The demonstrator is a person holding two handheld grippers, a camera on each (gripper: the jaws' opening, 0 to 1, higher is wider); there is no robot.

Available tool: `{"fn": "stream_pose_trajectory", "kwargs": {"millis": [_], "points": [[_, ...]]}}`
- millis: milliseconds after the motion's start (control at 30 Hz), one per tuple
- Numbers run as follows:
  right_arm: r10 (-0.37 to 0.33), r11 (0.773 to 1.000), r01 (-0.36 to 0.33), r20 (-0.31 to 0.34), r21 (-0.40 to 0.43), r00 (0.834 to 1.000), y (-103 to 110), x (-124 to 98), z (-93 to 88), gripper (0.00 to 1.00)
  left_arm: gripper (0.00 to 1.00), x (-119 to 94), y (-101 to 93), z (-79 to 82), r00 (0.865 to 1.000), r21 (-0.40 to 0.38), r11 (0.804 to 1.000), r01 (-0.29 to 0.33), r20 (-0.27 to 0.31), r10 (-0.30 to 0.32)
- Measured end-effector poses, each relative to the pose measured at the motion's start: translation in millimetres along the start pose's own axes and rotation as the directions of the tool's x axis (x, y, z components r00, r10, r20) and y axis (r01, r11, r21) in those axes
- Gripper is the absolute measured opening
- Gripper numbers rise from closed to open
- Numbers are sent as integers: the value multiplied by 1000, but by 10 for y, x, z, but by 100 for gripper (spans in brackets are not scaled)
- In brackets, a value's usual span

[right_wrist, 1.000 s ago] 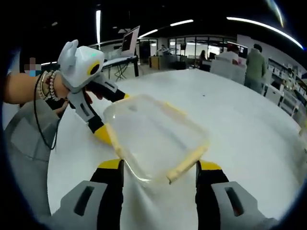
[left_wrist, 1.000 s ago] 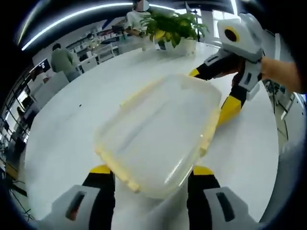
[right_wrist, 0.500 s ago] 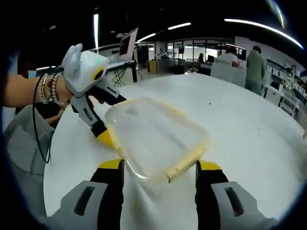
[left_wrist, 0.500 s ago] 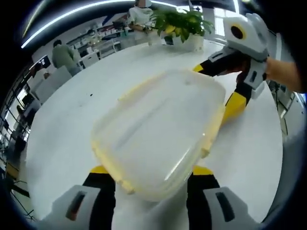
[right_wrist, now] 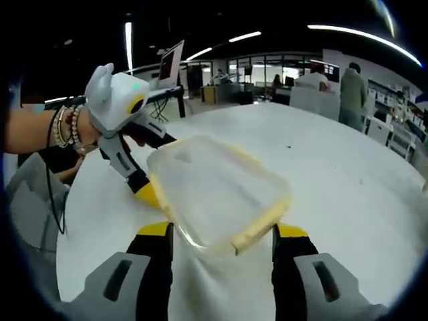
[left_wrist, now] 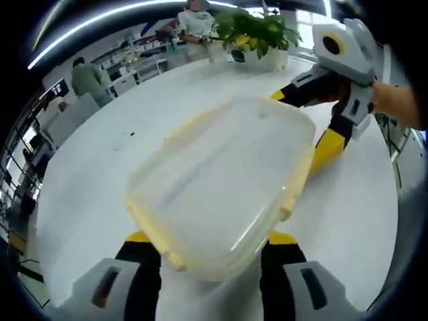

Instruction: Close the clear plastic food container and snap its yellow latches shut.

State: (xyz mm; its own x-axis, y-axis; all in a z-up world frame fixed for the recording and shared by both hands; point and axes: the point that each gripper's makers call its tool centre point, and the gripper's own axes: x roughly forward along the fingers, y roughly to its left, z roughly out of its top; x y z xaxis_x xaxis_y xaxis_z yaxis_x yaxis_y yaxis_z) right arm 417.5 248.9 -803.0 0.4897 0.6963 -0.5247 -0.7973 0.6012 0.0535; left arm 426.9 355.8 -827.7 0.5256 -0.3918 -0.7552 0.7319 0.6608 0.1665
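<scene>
Container (left_wrist: 221, 184) sits lidded on the white table (left_wrist: 100, 174), bracketed at opposite ends by the spread-jawed left gripper (left_wrist: 210, 244) and right gripper (right_wrist: 221, 234); press each yellow latch (right_wrist: 257, 224) squarely down.

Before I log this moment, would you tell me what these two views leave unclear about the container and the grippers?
- Left gripper view: the clear container covers the left gripper jaw tips, so contact cannot be judged.
- Right gripper view: the container's near end overlaps the right gripper jaws; whether they press it is unclear.
- Yellow latches: blurred in both views; snapped or loose cannot be told.
- Whether the lid is fully seated is unclear through the cloudy plastic.
</scene>
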Motion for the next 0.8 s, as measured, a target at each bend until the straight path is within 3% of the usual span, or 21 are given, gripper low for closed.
{"fn": "stream_pose_trajectory", "kwargs": {"millis": [600,800], "points": [[-7,1000,7,-2,8,1000,-25,25,9,57,55,20,27,-1,1000,1,1000,10,9,-10],[-28,999,28,-13,-27,1000,14,15,10,63,51,-25,25,-14,1000,-4,1000,4,18,-4]]}}
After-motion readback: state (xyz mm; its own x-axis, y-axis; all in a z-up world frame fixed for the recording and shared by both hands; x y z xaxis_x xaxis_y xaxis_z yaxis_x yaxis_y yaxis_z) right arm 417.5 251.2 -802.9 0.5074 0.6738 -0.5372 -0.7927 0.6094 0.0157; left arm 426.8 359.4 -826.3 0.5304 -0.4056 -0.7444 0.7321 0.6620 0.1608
